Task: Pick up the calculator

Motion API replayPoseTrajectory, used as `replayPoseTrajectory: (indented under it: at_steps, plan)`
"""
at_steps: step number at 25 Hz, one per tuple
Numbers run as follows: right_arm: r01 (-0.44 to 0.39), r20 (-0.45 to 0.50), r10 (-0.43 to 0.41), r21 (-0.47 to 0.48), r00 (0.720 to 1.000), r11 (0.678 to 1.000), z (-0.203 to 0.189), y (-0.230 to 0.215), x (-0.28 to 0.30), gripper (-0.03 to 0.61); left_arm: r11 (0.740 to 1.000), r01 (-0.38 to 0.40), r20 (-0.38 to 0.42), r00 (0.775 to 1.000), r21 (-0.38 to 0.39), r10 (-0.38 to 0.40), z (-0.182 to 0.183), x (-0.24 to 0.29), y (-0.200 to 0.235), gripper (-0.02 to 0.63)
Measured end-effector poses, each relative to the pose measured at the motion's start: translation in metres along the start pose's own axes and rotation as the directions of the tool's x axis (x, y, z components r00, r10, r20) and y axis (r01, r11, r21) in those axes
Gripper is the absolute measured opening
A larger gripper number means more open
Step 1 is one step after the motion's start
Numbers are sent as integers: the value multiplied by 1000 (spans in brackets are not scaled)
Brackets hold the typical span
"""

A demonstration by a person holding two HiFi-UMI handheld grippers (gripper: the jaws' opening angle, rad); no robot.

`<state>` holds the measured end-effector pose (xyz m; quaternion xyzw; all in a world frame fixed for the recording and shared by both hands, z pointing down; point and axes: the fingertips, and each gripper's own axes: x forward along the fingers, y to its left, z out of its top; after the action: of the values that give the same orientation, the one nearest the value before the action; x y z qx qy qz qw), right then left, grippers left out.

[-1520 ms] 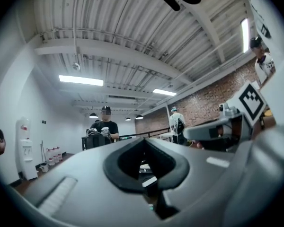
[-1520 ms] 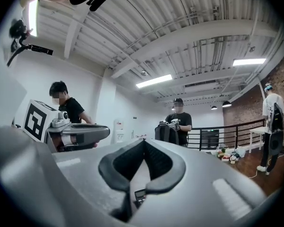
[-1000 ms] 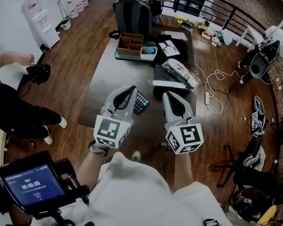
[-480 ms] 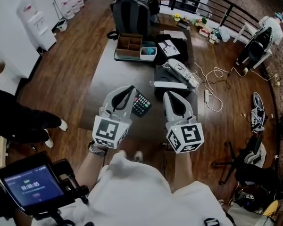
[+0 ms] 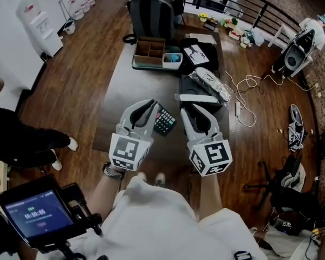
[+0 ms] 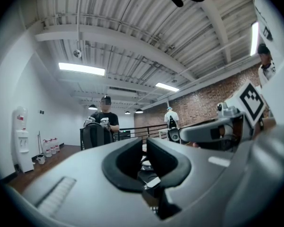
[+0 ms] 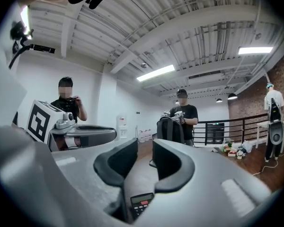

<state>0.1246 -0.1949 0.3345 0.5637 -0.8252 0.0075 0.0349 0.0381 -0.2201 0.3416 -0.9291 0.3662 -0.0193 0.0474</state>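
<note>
The calculator (image 5: 164, 121), dark with coloured keys, lies on the grey table (image 5: 130, 85) between my two grippers. My left gripper (image 5: 150, 104) sits just left of it, tips beside its far corner. The tips of my right gripper (image 5: 186, 112) are a little to its right. In the right gripper view the calculator (image 7: 141, 203) shows low down, under the right gripper (image 7: 145, 150), not between the pads. Both pairs of jaws have just been opening. Each now shows a narrow gap with nothing in it, the left gripper (image 6: 145, 148) narrower.
Behind the calculator a black bag (image 5: 200, 88) holds white items. A compartment tray (image 5: 149, 52) and a dark backpack (image 5: 151, 15) stand at the table's far end, where a person (image 6: 104, 122) stands. Cables (image 5: 244, 99) lie on the floor at right. Another person (image 5: 21, 140) is at left.
The right gripper's tips have shifted left, closer to the calculator. The left gripper stays beside it, barely moved. The calculator has not moved.
</note>
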Motion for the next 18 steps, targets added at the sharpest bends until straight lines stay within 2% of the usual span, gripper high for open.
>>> replayPoseTrajectory:
  at_steps: [4,8,11,13,18]
  plan:
    - [2,-18,-2,0,1000,1000,-4,1,-4,103,1000,18,-21,1000,-17,-19,-5,0,-5,92]
    - [13,-38,-12,13,999,1000,-12,-4,0,110,999,14,-40,999,-37,-15,-16,4,1,94]
    - [16,-69,-14,24,998,1000,-24,-10,12,156,996,2,-61,998,-92,-7,-29,13,13,106]
    - [8,-95,-6,27,995,1000,-33,-11,17,162,993,-3,-80,997,-115,-6,-34,16,18,107]
    - [5,-141,1,46,990,999,-53,-13,23,166,994,1,-129,992,-112,-16,-60,20,18,128]
